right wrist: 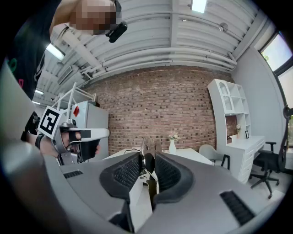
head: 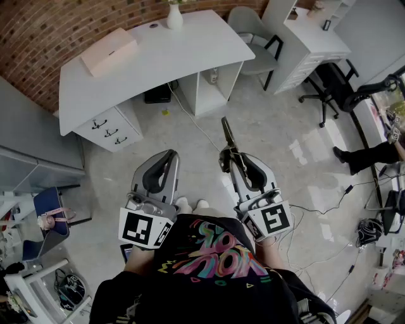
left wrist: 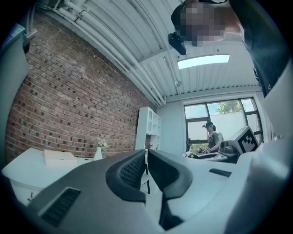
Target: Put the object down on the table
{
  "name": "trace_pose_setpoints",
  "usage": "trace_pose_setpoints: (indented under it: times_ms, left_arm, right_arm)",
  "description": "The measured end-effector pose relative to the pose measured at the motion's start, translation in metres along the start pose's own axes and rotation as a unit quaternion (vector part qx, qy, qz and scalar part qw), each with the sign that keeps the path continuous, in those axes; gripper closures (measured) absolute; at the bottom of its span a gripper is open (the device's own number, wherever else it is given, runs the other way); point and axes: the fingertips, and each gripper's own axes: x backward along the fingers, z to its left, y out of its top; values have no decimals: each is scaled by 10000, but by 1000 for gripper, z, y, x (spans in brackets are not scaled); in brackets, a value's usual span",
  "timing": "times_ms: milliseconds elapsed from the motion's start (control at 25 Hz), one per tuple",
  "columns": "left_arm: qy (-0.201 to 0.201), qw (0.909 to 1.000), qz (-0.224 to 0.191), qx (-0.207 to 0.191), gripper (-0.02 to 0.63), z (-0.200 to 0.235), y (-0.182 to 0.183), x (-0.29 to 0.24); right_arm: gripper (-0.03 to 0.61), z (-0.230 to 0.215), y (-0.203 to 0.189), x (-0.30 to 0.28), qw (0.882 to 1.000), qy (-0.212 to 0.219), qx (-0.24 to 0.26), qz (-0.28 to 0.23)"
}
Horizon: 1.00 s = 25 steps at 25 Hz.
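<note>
Step in hand: we are judging this to be the carry, with the set-down not yet begun.
Right gripper (head: 228,158): we are clamping it on a slim dark tool (head: 228,134), maybe pliers or scissors, though we cannot tell which.
Left gripper (head: 169,156): we are holding it level beside the right one, jaws together and nothing between them.
Tool's place: it is sticking forward out of the right jaws, in the air over the floor and well short of the near edge of the white table (head: 190,54).
Table: a flat box (head: 109,50) is lying toward its left end and a white vase (head: 174,16) is standing at its far edge. The middle and right end are looking bare.
Next move, as we are reading it: we are needing to step up to the near edge, lower the tool onto the bare right part, then part the jaws.
</note>
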Motion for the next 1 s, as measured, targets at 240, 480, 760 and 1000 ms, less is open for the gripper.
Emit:
trace_pose_setpoints:
  times_ms: [240, 480, 760, 1000]
  left_arm:
    - [56, 10000, -12, -40, 578, -16, -3, 7]
    - [187, 9998, 18, -28, 578, -27, -11, 12]
    - [328, 9994, 82, 4, 578, 0, -21, -12]
    - [384, 9992, 77, 42, 578, 57, -29, -70]
  right_arm:
    - [476, 4, 5, 13, 9993, 138, -204, -270]
    - [476, 1, -3, 20, 9988, 268, -298, -282]
    - [476, -11, -8, -16, 9978, 439, -442, -247]
    - [476, -46, -18, -91, 9981, 418, -451, 33]
